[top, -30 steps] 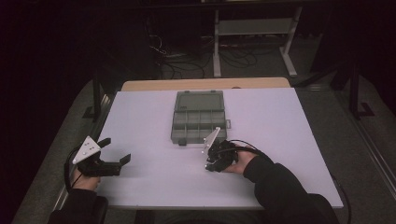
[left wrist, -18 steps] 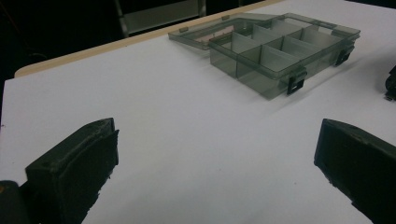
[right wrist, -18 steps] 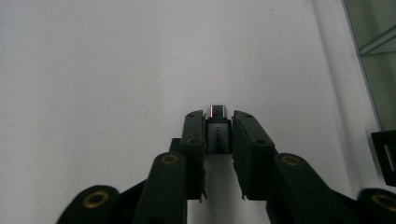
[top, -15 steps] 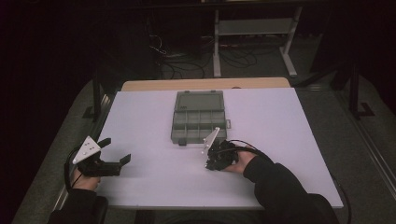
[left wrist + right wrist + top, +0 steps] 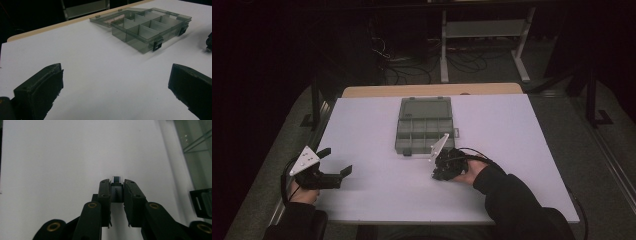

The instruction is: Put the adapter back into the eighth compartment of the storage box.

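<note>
A small grey plug adapter [image 5: 116, 191] with a metal tip is pinched between the pads of my right gripper [image 5: 117, 185], just above the white table. In the high view that right gripper [image 5: 438, 175] sits close in front of the box's near right corner. The clear grey compartment box [image 5: 424, 134] lies mid-table with its lid [image 5: 424, 106] folded flat on the far side; its compartments [image 5: 147, 27] look empty. My left gripper [image 5: 336, 161] rests at the table's near left edge, jaws wide apart with nothing between them, its pads [image 5: 42, 88] aimed toward the box.
The white table top [image 5: 512, 130] has a bare wooden strip [image 5: 432, 89] along its far edge. Behind it, on a dark floor, are cables and a metal stand [image 5: 484, 30]. The box's black latches [image 5: 157, 45] face me.
</note>
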Demonstrator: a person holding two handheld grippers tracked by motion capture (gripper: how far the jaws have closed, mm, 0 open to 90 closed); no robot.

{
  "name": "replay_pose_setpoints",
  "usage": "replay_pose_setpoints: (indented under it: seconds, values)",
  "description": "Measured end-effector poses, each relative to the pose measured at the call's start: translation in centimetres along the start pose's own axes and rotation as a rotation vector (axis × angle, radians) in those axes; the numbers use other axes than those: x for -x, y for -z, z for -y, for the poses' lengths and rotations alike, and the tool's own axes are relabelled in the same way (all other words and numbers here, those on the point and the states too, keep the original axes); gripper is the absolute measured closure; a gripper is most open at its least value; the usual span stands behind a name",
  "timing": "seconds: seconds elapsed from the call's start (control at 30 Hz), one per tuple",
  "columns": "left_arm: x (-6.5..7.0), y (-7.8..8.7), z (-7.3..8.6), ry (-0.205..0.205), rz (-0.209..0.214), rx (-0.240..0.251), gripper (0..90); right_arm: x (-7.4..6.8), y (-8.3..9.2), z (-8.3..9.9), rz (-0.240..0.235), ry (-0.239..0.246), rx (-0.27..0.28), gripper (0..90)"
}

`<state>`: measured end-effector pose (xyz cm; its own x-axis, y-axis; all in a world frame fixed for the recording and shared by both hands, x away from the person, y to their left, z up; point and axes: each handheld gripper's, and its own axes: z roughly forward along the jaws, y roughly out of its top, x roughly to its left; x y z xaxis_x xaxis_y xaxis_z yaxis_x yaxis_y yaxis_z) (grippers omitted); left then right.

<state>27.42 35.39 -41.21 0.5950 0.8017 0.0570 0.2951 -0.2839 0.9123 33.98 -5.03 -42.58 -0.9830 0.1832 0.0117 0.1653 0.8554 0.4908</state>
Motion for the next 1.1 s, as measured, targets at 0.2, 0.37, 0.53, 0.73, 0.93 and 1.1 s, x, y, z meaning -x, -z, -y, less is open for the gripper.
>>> replay_pose_setpoints:
  seconds: [0.2, 0.37, 0.53, 0.73, 0.93, 1.1]
  values:
    - [0.0, 0.0, 0.0, 0.003, -0.004, -0.001, 0.0, 0.2, 1.1, 0.1, 0.006, -0.008, 0.032, 74.8]
    - [-0.1, 0.0, 0.0, 0.003, -0.006, -0.003, 0.0, 0.3, 1.7, 0.1, 0.014, -0.010, 0.049, 74.8]
    - [-0.1, 0.0, 0.0, 0.004, -0.009, -0.003, 0.0, 0.4, 2.2, 0.1, 0.020, -0.009, 0.067, 74.8]
    - [-0.1, 0.0, 0.0, 0.000, -0.009, -0.005, 0.0, 0.5, 2.7, 0.1, 0.025, -0.011, 0.078, 74.7]
    - [-0.1, 0.0, 0.0, 0.000, -0.012, -0.006, 0.0, 1.0, 3.5, 0.3, 0.025, -0.022, 0.091, 74.7]
    - [-0.1, 0.0, 0.0, 0.000, -0.011, -0.006, 0.0, 1.3, 4.1, 0.4, 0.031, -0.030, 0.102, 74.7]
